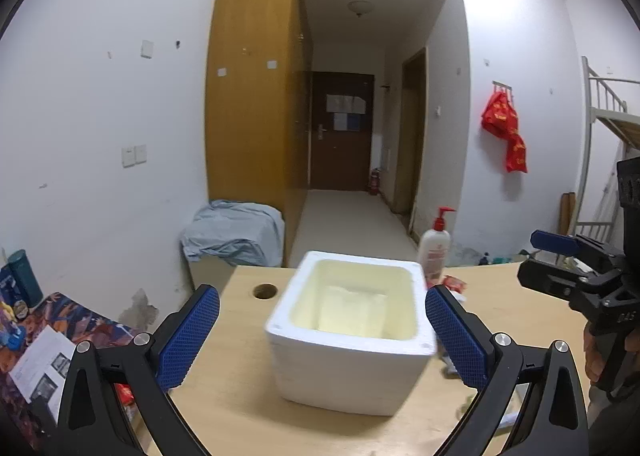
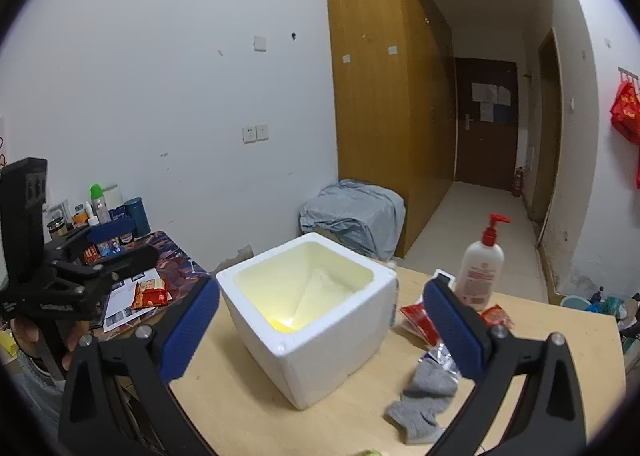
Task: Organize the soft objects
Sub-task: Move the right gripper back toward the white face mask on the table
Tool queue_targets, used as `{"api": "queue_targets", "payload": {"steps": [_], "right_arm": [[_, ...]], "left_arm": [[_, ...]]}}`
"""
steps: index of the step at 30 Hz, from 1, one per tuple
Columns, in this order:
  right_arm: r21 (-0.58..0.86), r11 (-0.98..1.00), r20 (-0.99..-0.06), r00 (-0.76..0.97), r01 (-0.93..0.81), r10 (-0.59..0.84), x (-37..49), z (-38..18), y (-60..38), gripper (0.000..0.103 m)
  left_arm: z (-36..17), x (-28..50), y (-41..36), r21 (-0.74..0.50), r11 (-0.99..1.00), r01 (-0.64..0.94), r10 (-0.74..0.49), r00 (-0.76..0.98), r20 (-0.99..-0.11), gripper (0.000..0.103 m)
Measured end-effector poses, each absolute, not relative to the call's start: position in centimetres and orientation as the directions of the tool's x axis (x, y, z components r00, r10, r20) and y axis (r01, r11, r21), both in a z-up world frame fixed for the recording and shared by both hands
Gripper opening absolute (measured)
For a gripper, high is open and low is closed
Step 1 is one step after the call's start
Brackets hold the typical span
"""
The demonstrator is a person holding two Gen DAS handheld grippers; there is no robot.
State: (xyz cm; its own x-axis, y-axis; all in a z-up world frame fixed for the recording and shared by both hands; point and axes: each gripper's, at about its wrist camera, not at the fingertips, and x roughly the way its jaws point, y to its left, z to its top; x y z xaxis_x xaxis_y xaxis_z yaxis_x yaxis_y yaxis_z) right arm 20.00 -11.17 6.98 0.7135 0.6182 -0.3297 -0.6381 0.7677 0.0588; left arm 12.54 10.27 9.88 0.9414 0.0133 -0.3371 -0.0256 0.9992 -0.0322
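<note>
Wooden desk [image 2: 248, 408] in dorm room. Left gripper [image 1: 322, 336] jaws wide apart, empty, touching nothing. Right gripper [image 2: 320, 330] likewise spread, empty. Grey sock [image 2: 424, 396] flat on desk just right of white foam box [image 2: 332, 344]. Lotion bottle [image 2: 482, 268] behind.

Lotion pump bottle [image 2: 480, 268] upright on desk [image 2: 248, 408]; wardrobe [image 1: 252, 88] behind.

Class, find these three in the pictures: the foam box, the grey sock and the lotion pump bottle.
White foam box [image 2: 320, 360]: right wrist view, on its front corner wall.
Grey sock [image 2: 424, 400]: right wrist view, mid-fabric.
Lotion pump bottle [image 2: 478, 272]: right wrist view, on the white body.
</note>
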Motion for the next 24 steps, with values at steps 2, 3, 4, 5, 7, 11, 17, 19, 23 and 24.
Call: {"api": "queue_targets", "payload": {"steps": [2,3,4,5,7,11,17,19,23,24], "right_arm": [[0.051,0.781,-0.323,0.730,-0.622,0.603,19.2,7.1,-12.3,0.103],[0.046,0.789,-0.320,0.739,-0.613,0.593,18.7,7.2,-12.8,0.103],[0.043,0.796,-0.317,0.747,-0.604,0.584,18.3,7.2,-13.4,0.103],[0.041,0.806,-0.311,0.759,-0.591,0.572,17.8,7.3,-14.1,0.103],[0.040,0.817,-0.299,0.773,-0.575,0.559,17.0,7.3,-15.3,0.103],[0.044,0.840,-0.286,0.799,-0.541,0.529,15.7,7.2,-17.6,0.103],[0.047,0.865,-0.274,0.826,-0.500,0.492,14.5,6.8,-19.9,0.103],[0.049,0.870,-0.273,0.831,-0.490,0.484,14.3,6.7,-20.4,0.103],[0.045,0.880,-0.260,0.845,-0.472,0.467,13.7,6.4,-21.3,0.103],[0.045,0.883,-0.253,0.849,-0.468,0.463,13.4,6.2,-21.4,0.103]], "left_arm": [[9.8,12.3,9.4,-0.034,0.999,-0.007,-0.005,0.941,-0.339,0.103],[9.8,12.2,8.9,-0.037,0.999,0.008,-0.020,0.940,-0.340,0.103],[9.8,12.1,8.3,-0.037,0.999,0.020,-0.032,0.939,-0.341,0.103],[9.8,12.1,7.8,-0.036,0.999,0.032,-0.043,0.939,-0.341,0.103],[9.9,11.8,6.4,-0.038,0.997,0.061,-0.071,0.939,-0.338,0.103],[10.0,11.5,3.7,-0.026,0.993,0.118,-0.120,0.934,-0.337,0.103],[9.8,10.9,0.8,-0.035,0.985,0.170,-0.171,0.923,-0.344,0.103],[9.7,10.8,0.1,-0.041,0.982,0.183,-0.186,0.921,-0.344,0.103],[9.5,10.7,-0.8,-0.043,0.981,0.189,-0.192,0.925,-0.328,0.103],[9.4,10.8,-0.9,-0.042,0.981,0.189,-0.192,0.926,-0.324,0.103]]}}
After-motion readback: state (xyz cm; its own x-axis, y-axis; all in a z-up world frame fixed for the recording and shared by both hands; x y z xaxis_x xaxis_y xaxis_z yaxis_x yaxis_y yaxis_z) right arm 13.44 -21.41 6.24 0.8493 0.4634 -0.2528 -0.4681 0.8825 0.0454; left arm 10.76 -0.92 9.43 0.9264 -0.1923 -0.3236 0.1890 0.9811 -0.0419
